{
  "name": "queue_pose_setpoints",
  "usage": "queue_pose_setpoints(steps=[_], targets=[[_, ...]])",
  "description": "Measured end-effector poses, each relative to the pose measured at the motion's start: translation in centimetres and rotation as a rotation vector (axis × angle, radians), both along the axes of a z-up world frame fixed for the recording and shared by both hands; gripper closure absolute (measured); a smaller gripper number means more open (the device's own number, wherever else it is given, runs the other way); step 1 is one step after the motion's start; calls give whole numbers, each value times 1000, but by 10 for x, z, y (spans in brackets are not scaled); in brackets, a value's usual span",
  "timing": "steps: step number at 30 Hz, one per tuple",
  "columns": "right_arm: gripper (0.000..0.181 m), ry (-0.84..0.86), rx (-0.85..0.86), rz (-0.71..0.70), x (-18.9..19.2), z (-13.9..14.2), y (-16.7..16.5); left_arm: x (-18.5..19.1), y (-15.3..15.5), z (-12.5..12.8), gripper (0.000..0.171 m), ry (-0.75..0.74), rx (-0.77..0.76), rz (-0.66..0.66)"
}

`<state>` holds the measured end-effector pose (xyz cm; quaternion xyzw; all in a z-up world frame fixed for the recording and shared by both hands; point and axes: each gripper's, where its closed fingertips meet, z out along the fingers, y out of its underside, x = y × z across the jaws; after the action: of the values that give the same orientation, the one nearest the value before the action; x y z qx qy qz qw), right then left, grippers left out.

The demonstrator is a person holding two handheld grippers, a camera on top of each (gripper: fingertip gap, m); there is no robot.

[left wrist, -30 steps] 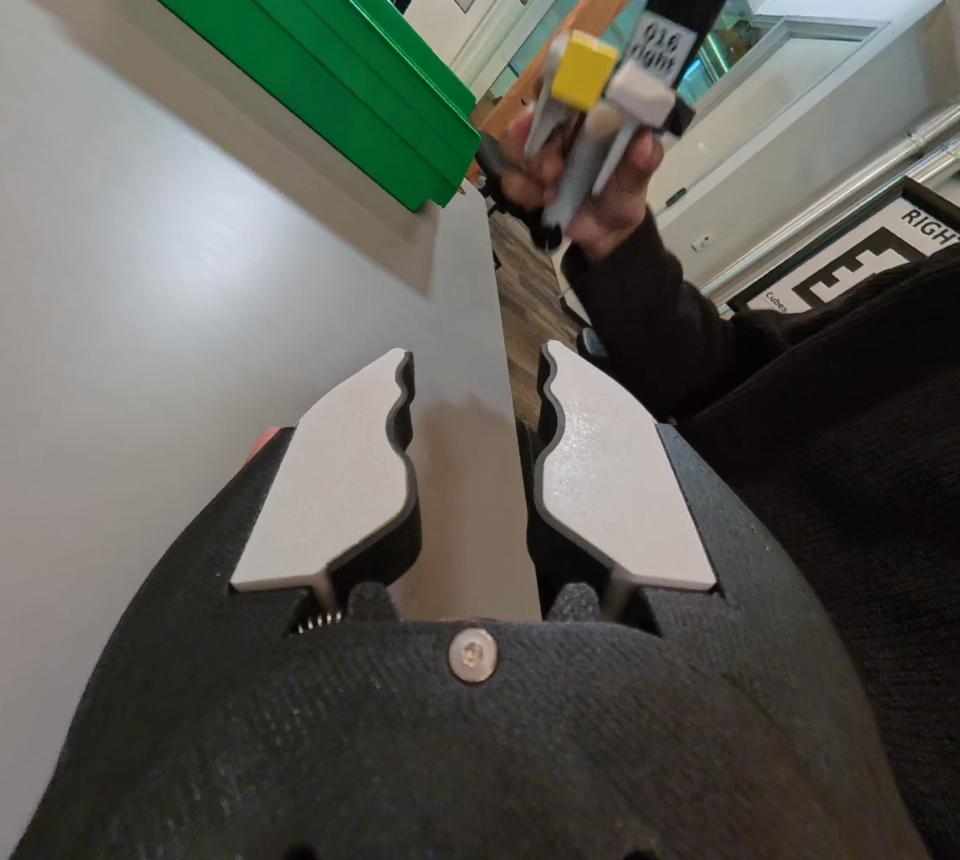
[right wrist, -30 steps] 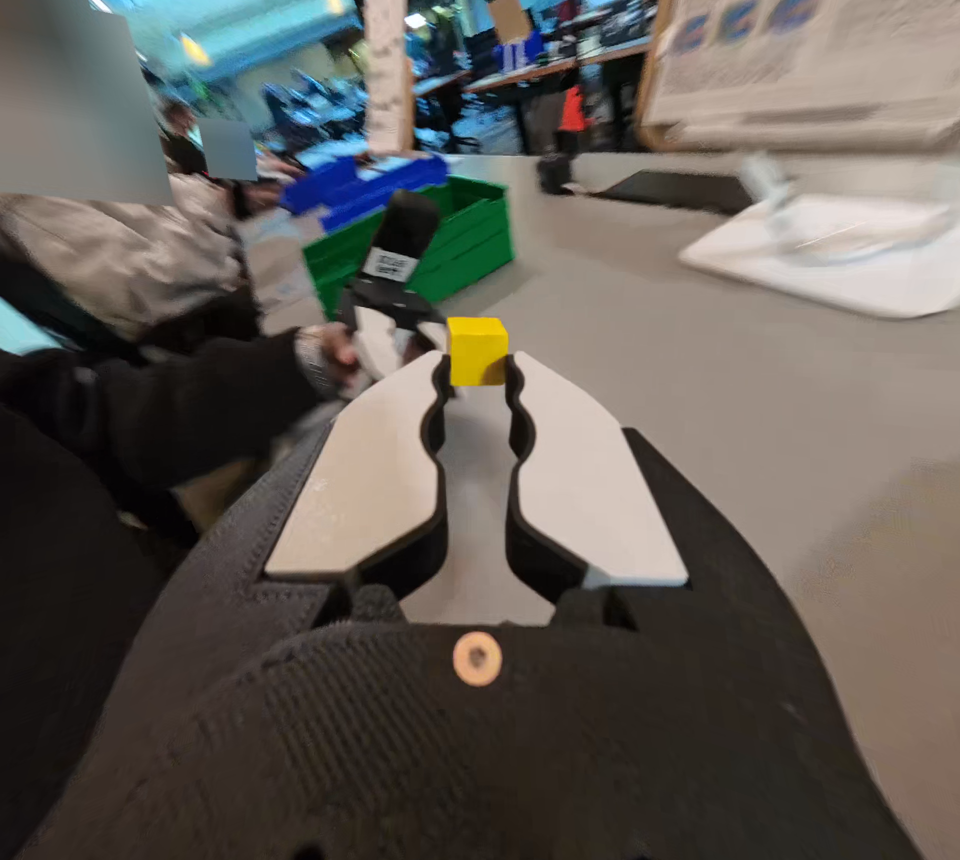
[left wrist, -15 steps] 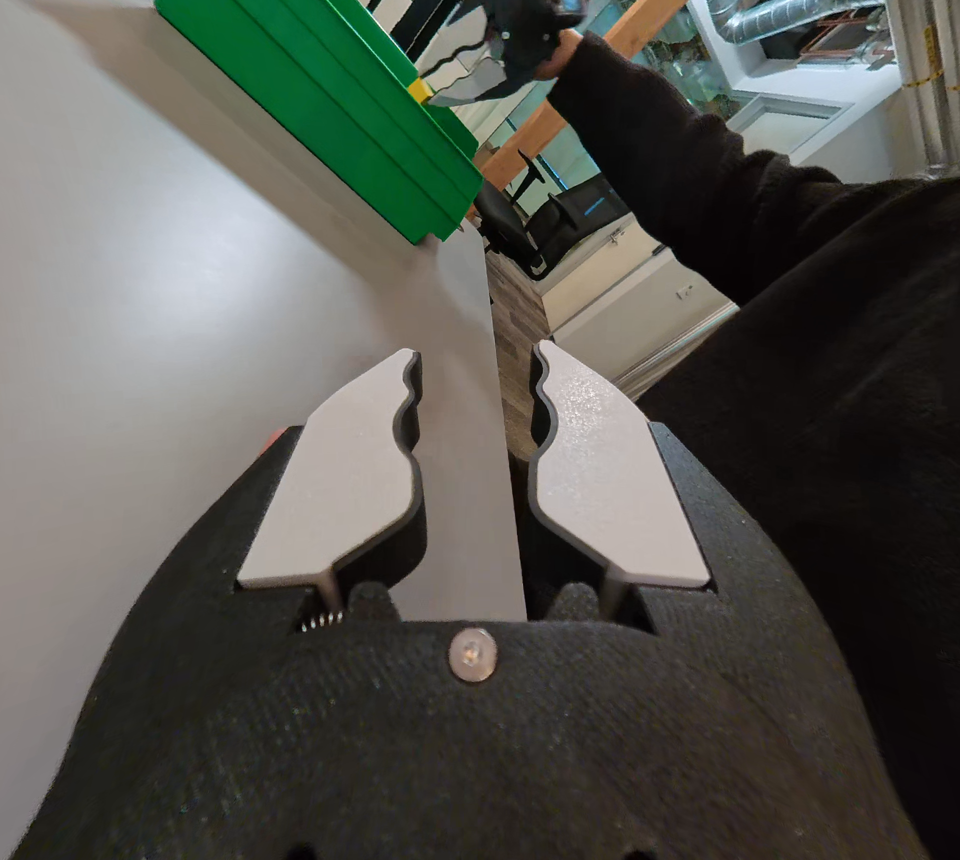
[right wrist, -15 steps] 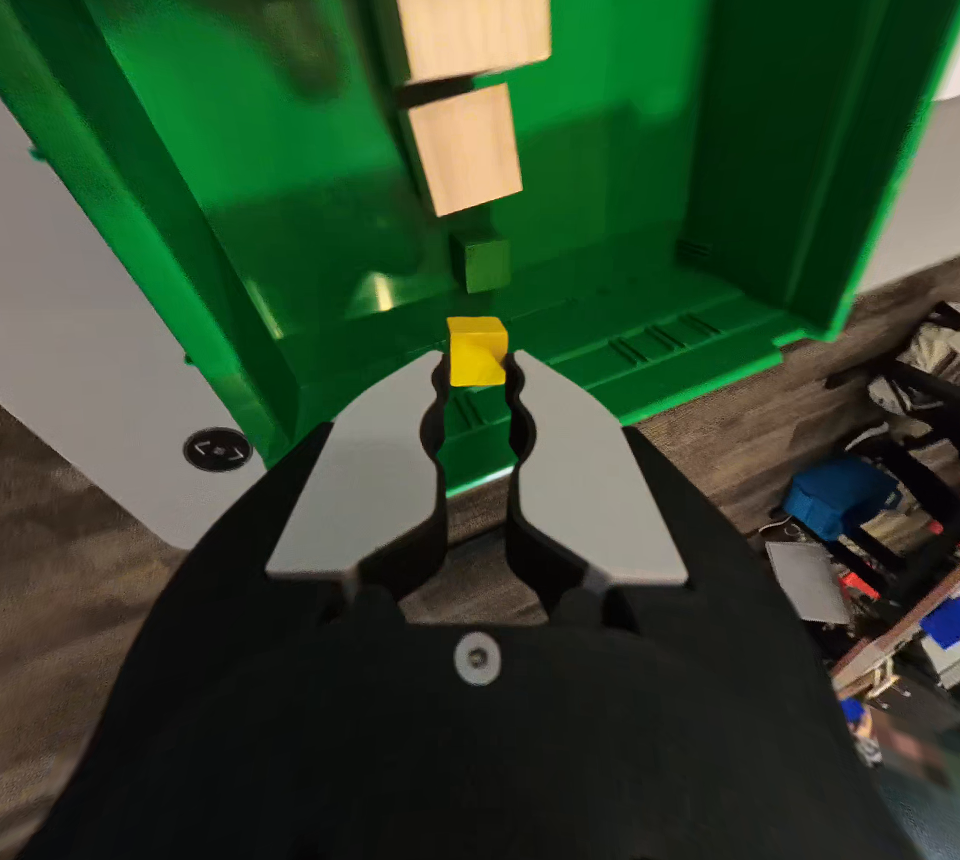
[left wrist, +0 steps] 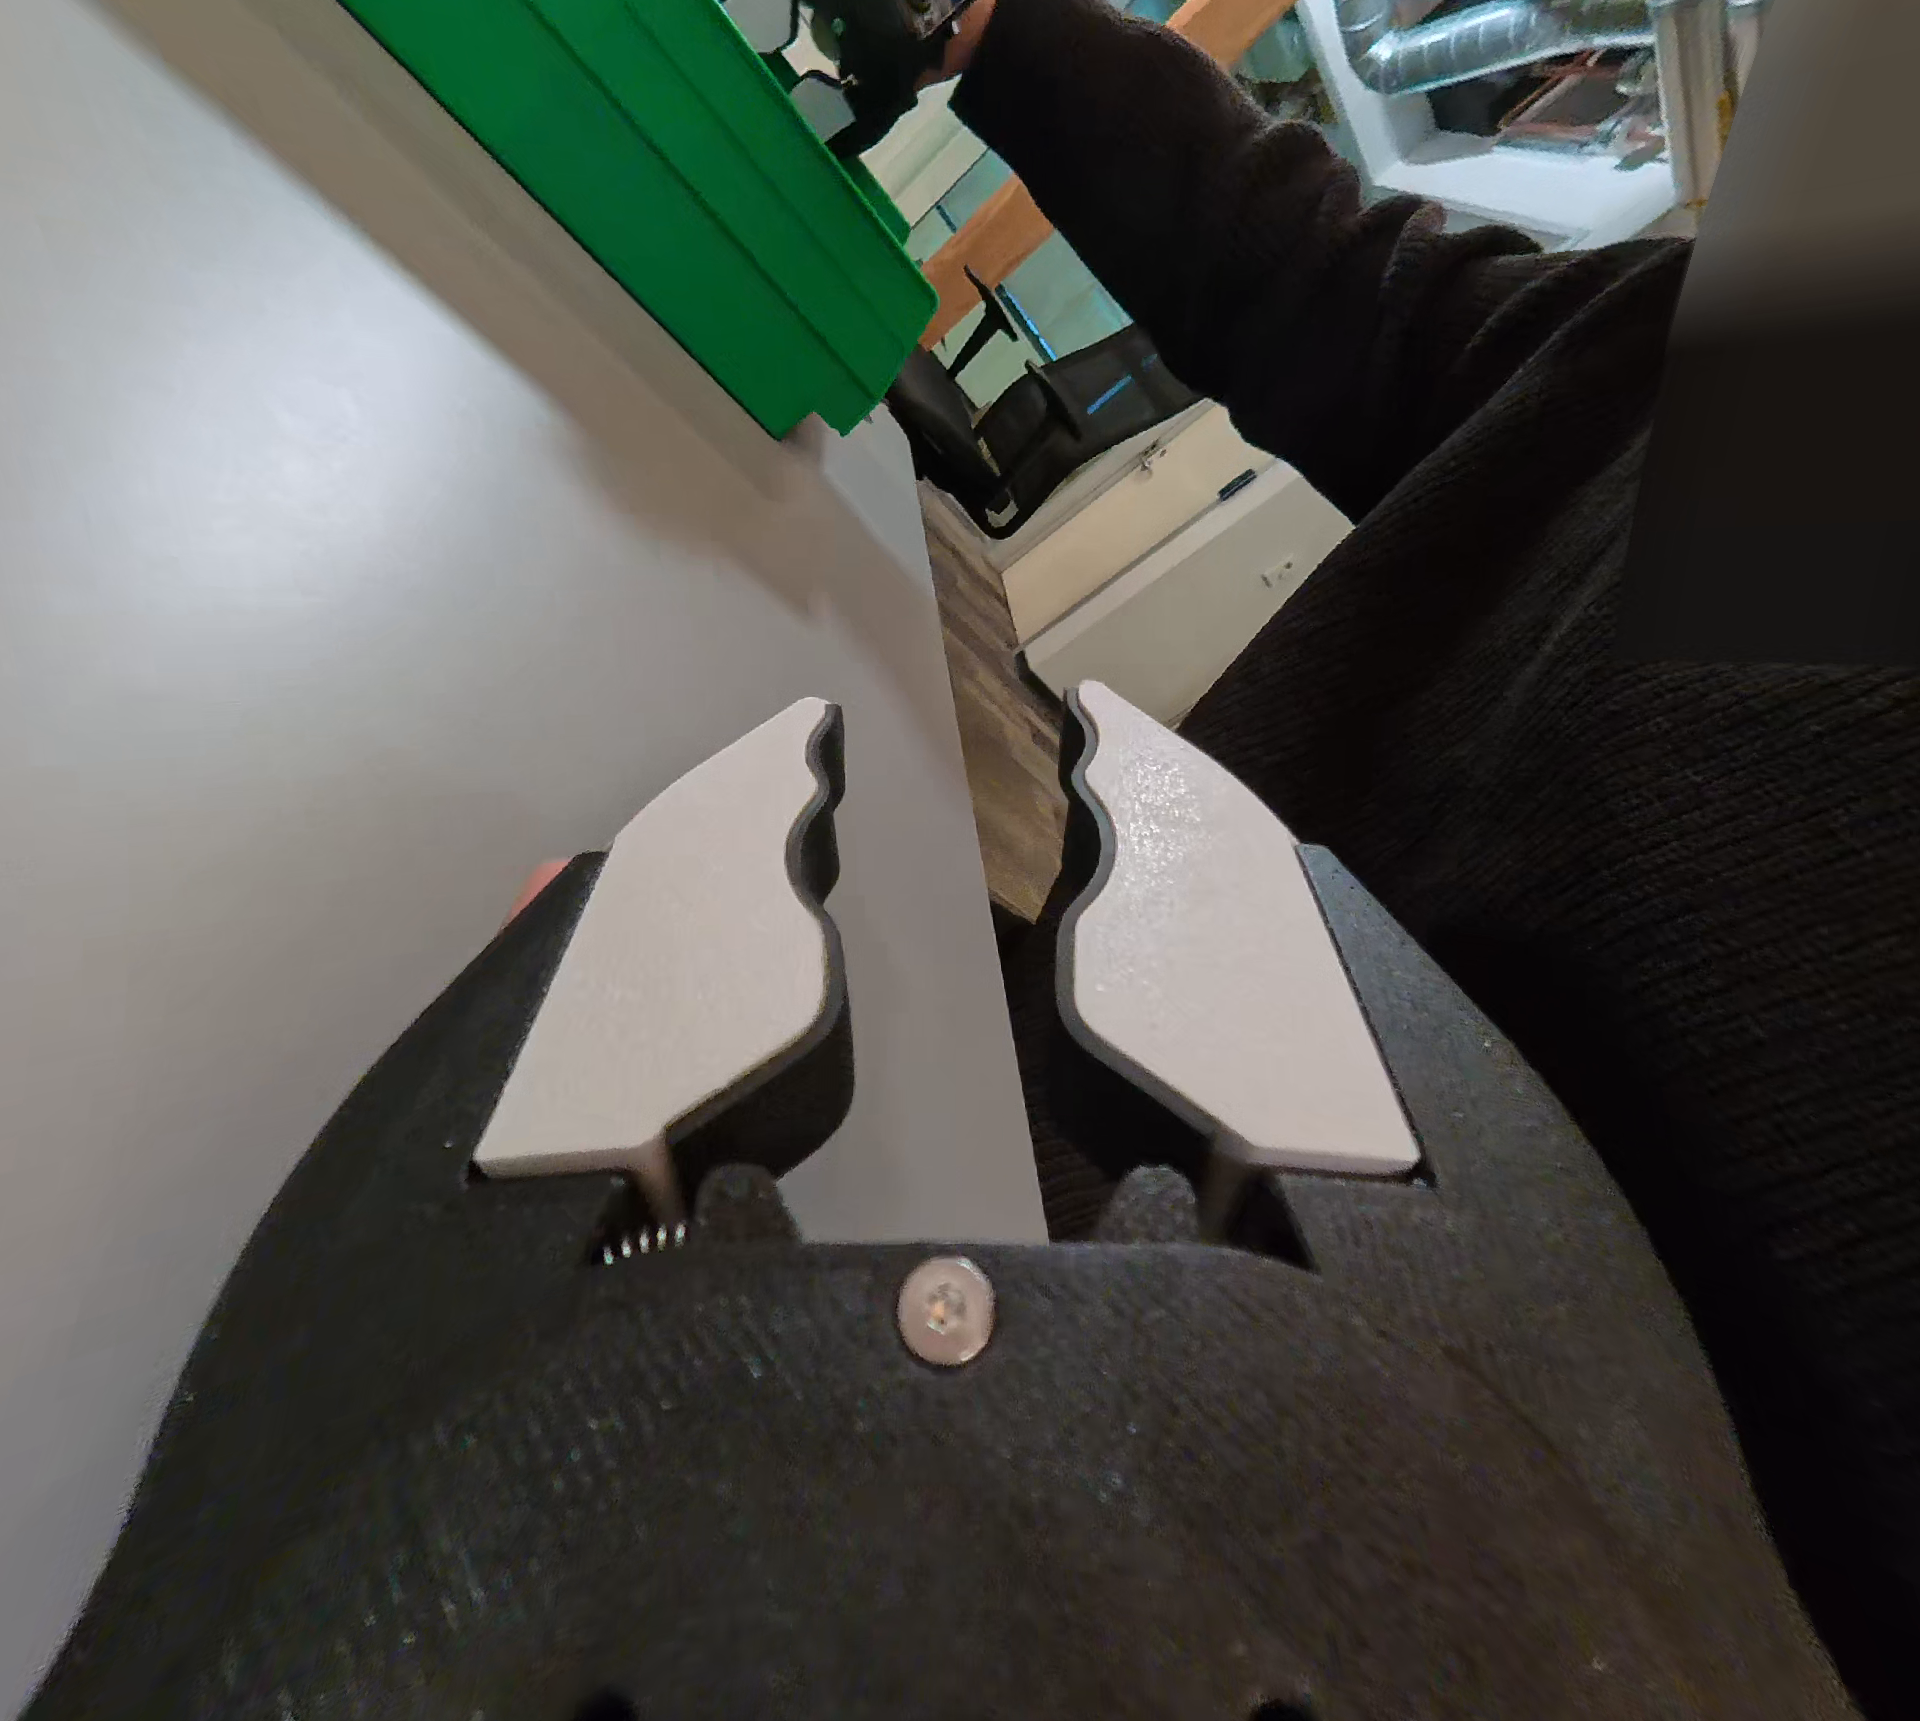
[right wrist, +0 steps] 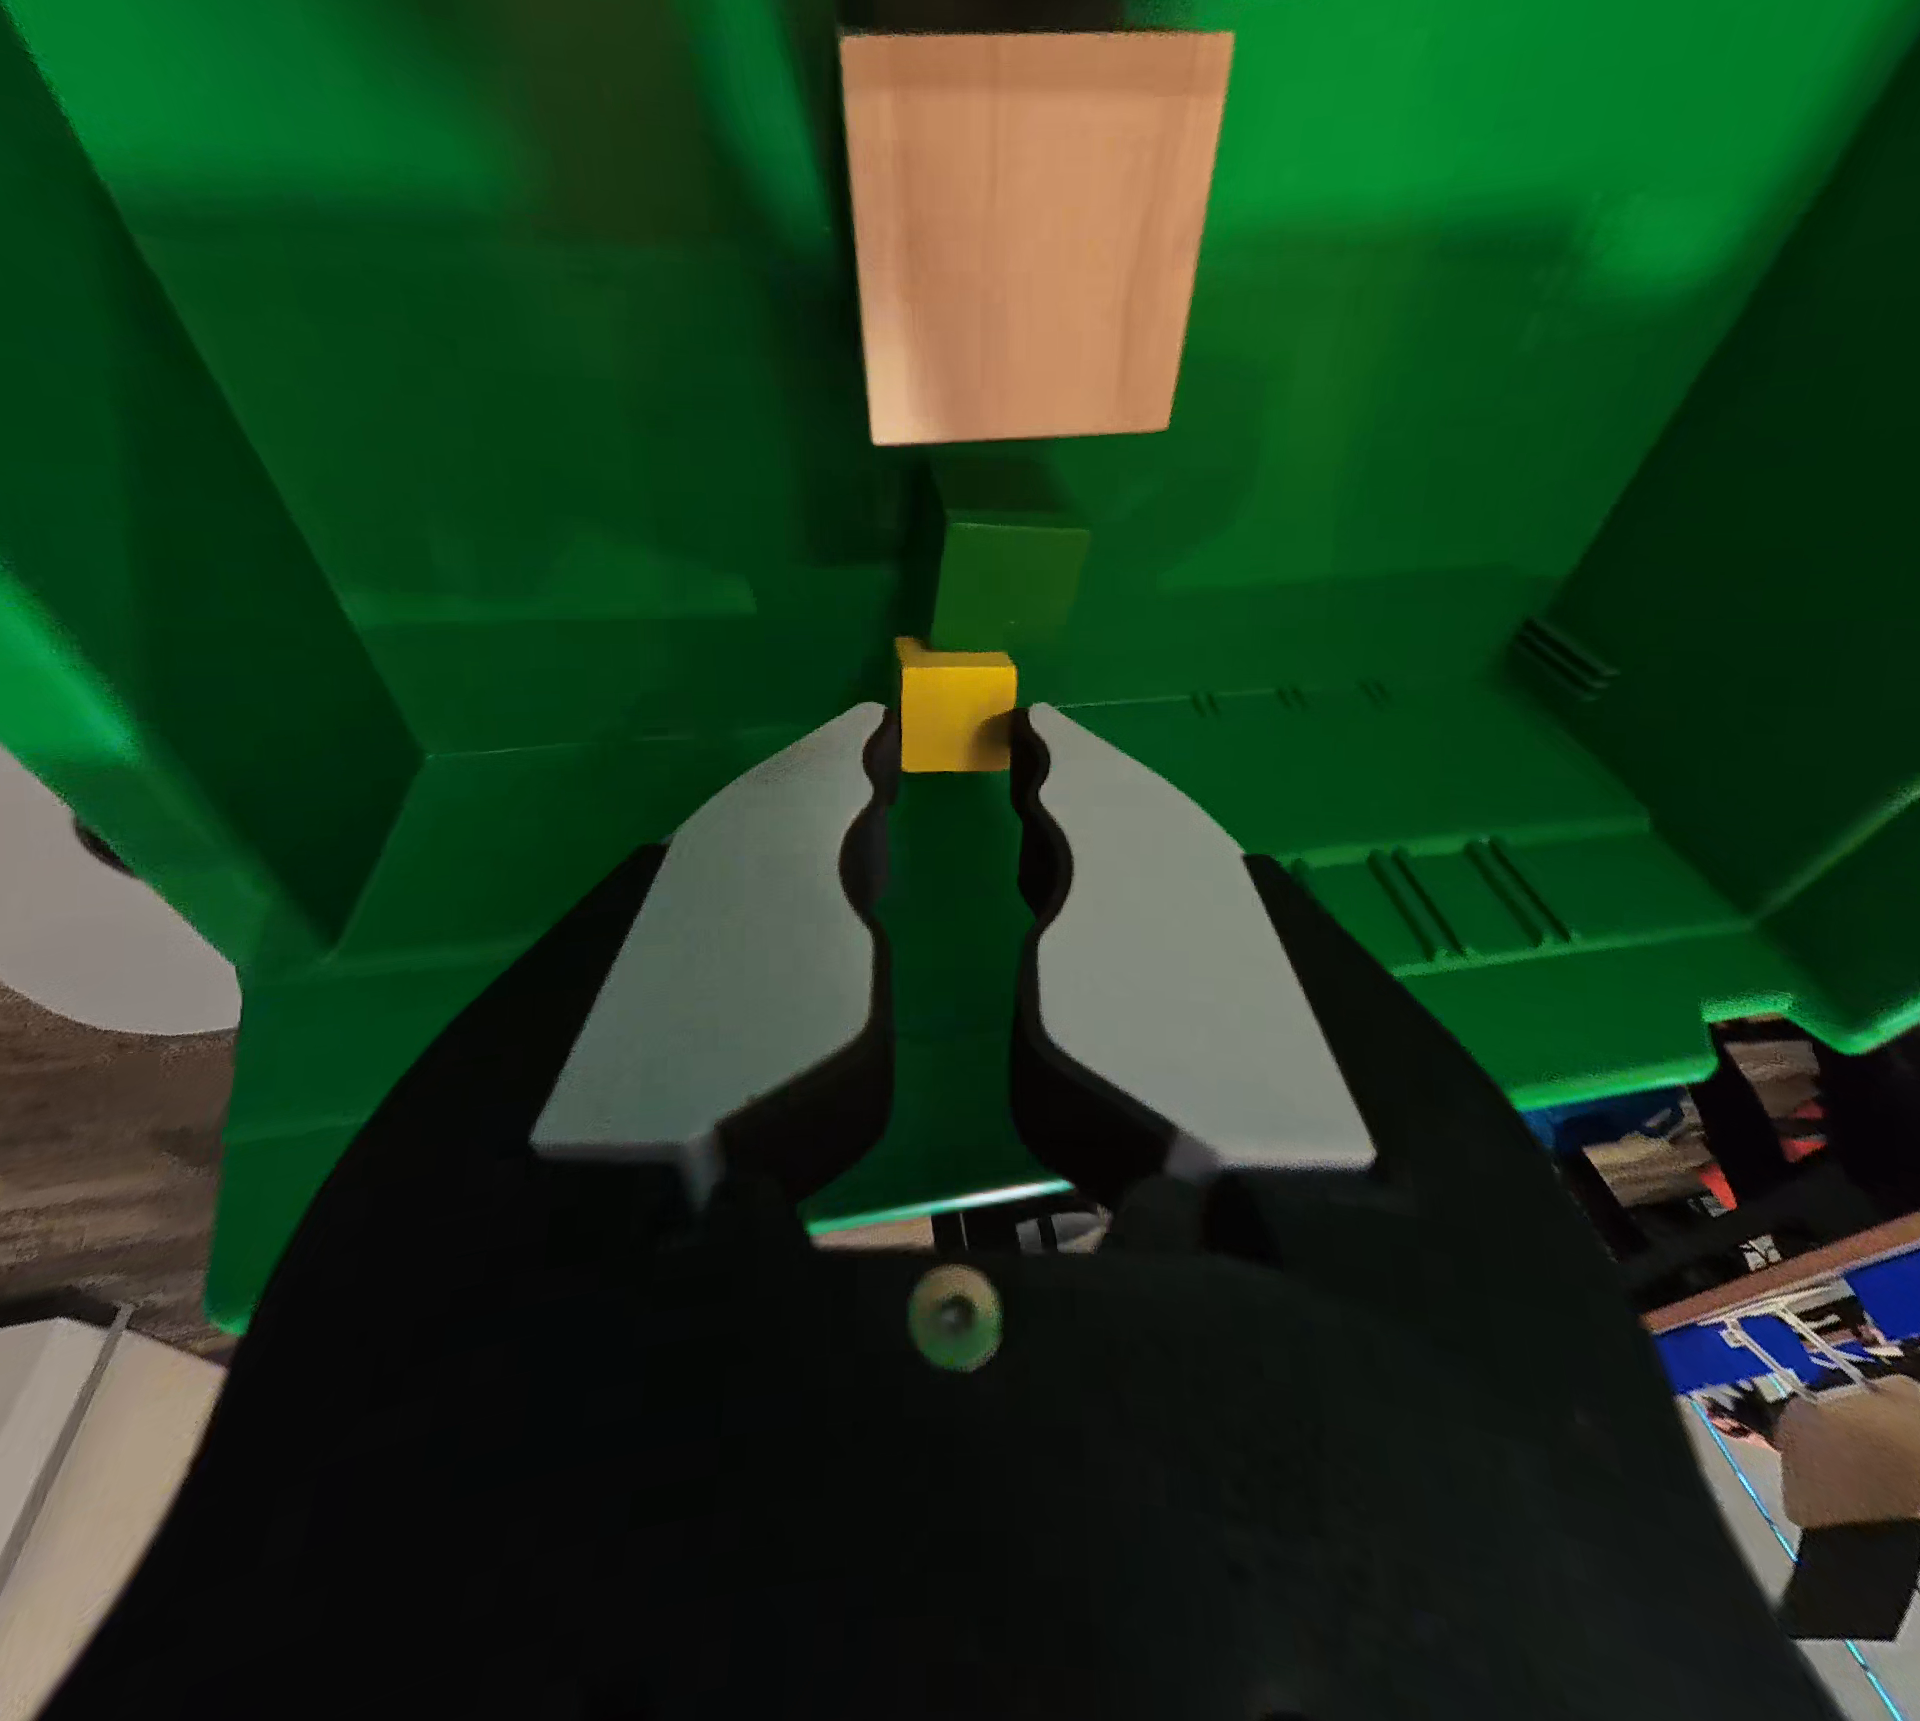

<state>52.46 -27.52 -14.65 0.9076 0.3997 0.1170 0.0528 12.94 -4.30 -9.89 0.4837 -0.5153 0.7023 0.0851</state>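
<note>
inside green bin point(right wrist: 416, 424): right gripper point(right wrist: 954, 726) pinching one yellow cube point(right wrist: 951, 703); two wooden blocks point(right wrist: 1023, 237).

No readable text, label or number shows in either view.

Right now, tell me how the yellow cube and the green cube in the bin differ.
The yellow cube is pinched at the tips of the right claw; the green cube lies loose on the floor of the green bin. The yellow cube stands out brightly, while the green cube nearly blends into the bin. The green cube sits just below a pale wooden block; the yellow one touches nothing else. Both are small plain cubes.
</note>
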Motion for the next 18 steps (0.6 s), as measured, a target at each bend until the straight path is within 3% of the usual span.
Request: queue_pose_setpoints(steps=[18], targets=[[159, -58, -39, 10, 5, -14, 1, -1, -3, 0, 132, 1, -17, -28]])
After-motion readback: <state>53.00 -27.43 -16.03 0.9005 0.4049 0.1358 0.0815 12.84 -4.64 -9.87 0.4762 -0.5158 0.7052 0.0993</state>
